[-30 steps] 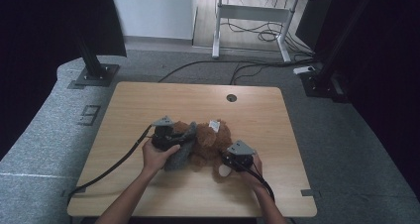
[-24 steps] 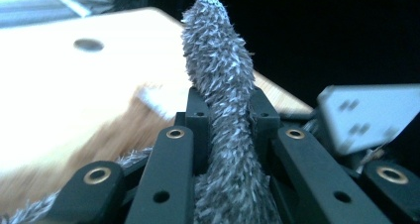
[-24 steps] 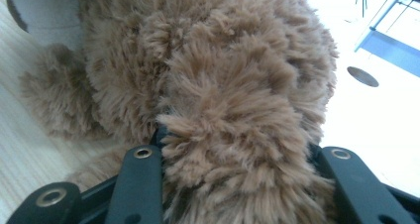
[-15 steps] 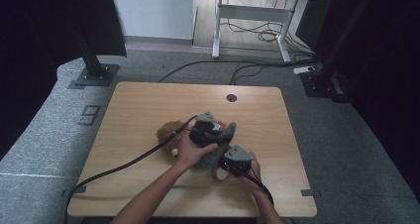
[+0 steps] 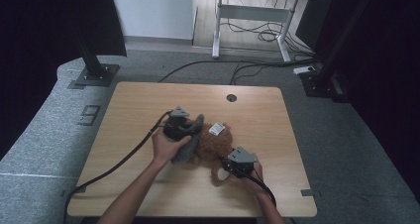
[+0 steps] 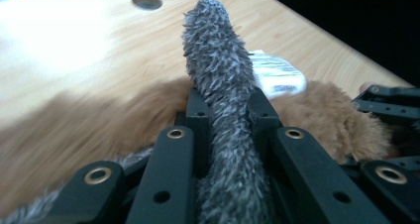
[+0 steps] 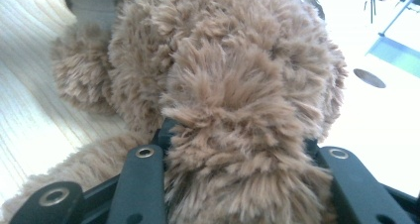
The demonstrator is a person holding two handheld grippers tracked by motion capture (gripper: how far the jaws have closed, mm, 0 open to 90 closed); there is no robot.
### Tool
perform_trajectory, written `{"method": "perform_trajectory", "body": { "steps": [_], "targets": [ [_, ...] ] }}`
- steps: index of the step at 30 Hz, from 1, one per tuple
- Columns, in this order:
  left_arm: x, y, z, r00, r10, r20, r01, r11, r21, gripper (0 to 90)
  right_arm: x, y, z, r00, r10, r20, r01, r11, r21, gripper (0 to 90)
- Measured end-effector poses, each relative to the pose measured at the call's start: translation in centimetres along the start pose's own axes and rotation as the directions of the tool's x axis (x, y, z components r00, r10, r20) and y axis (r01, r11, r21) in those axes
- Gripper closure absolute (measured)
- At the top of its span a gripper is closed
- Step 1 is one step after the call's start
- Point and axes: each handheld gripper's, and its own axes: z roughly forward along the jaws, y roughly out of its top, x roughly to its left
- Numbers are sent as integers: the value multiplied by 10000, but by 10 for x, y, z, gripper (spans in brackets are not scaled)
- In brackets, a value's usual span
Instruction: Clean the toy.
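the left gripper (image 5: 179, 127) has its jaws pinched tight on a strip of grey furry cloth (image 6: 220, 85); in the left gripper view the grey fur runs up between the two black jaws and stands past their tips, its rounded end pointing toward the far side of the table (image 5: 148, 100). just beyond and under those jaws lies the brown plush toy (image 5: 213, 145), with a small white tag (image 6: 275, 75) just to the right of the grey strip. seen from above, the rest of the grey cloth hangs down from the left hand (image 5: 167, 147) onto the toy's left side. the right gripper (image 5: 233, 167) sits at the near right edge of the toy, and its jaws are clamped on a thick brown furry limb (image 7: 237, 149) of it; in the right gripper view the fur bulges out between and above the jaws, hiding their tips. the toy rests on the table between the two grippers, near the middle.
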Motion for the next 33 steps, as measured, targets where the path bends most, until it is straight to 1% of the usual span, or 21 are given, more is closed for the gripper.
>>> {"method": "perform_trajectory", "body": {
  "steps": [1, 2, 3, 4, 6, 7, 9, 11, 13, 15, 16, 18, 20, 22, 23, 24, 26, 29, 31, 33],
  "targets": [
    [11, -3, -6, 9990, -324, 320, 330, 9993, -188, 771, 1, 0, 0, 10000, -81, -10, 81, 10000, 10, 565],
    [15, -4, -10, 9980, -454, 437, 469, 9984, -329, 771, 2, 1, 0, 9997, -248, -14, 248, 9997, -22, 565],
    [22, -5, -16, 9966, -661, 499, 686, 9964, -494, 771, 2, 1, 0, 9996, -295, -15, 295, 9996, -37, 565],
    [26, -5, -23, 9968, -739, 307, 759, 9945, -716, 770, 2, 0, 0, 9996, -290, -22, 290, 9996, -27, 566],
    [33, -4, -32, 9964, -852, -40, 845, 9922, -920, 766, 0, -1, 0, 9998, -198, -47, 198, 9998, -40, 566],
    [40, -4, -37, 9948, -991, -223, 965, 9904, -992, 766, -1, -2, -1, 9998, -165, -59, 165, 9999, -24, 566],
    [49, -4, -42, 9920, -1210, -372, 1167, 9879, -1026, 766, -2, -3, -1, 9999, -34, -129, 34, 10000, -20, 566],
    [53, -4, -40, 9908, -1277, -451, 1227, 9873, -1012, 765, -2, -3, -1, 9999, -40, -141, 39, 10000, -30, 566],
    [52, -2, -36, 9919, -1169, -489, 1118, 9890, -973, 761, -3, -3, 0, 9998, -19, -175, 18, 10000, -48, 565],
    [52, 2, -36, 9935, -1039, -469, 986, 9897, -1034, 760, -4, -3, -1, 9997, 19, -241, -21, 10000, -66, 564],
    [53, 4, -38, 9937, -1010, -492, 953, 9896, -1081, 760, -5, -3, -1, 9997, 41, -253, -43, 10000, -81, 564],
    [58, 7, -47, 9931, -1071, -472, 1002, 9864, -1300, 760, -6, -4, -2, 9995, 45, -301, -47, 10000, -58, 563],
    [61, 9, -52, 9932, -1098, -390, 1036, 9853, -1358, 760, -7, -5, -2, 9994, 76, -335, -79, 9999, -71, 563],
    [60, 8, -52, 9956, -881, -312, 844, 9907, -1070, 760, -7, -4, -1, 9993, 89, -377, -92, 9999, -81, 562],
    [58, 7, -50, 9966, -797, -190, 775, 9925, -940, 760, -7, -4, -1, 9992, 97, -398, -101, 9999, -92, 562],
    [57, 6, -47, 9981, -607, -95, 598, 9955, -740, 760, -7, -4, -1, 9991, 100, -407, -104, 9999, -94, 562],
    [51, 3, -36, 9994, -332, 127, 336, 9986, -401, 761, -7, -4, -1, 9991, 112, -411, -116, 9999, -87, 562],
    [43, 1, -25, 9996, 28, 296, -24, 9999, -139, 761, -6, -4, -1, 9991, 128, -403, -131, 9999, -73, 561],
    [36, 3, -20, 9973, 289, 673, -287, 9996, -46, 761, -6, -4, -1, 9990, 141, -418, -145, 9999, -78, 562],
    [29, 5, -15, 9941, 625, 884, -644, 9977, 196, 760, -6, -4, -1, 9988, 179, -457, -184, 9998, -108, 561]
  ]
}}
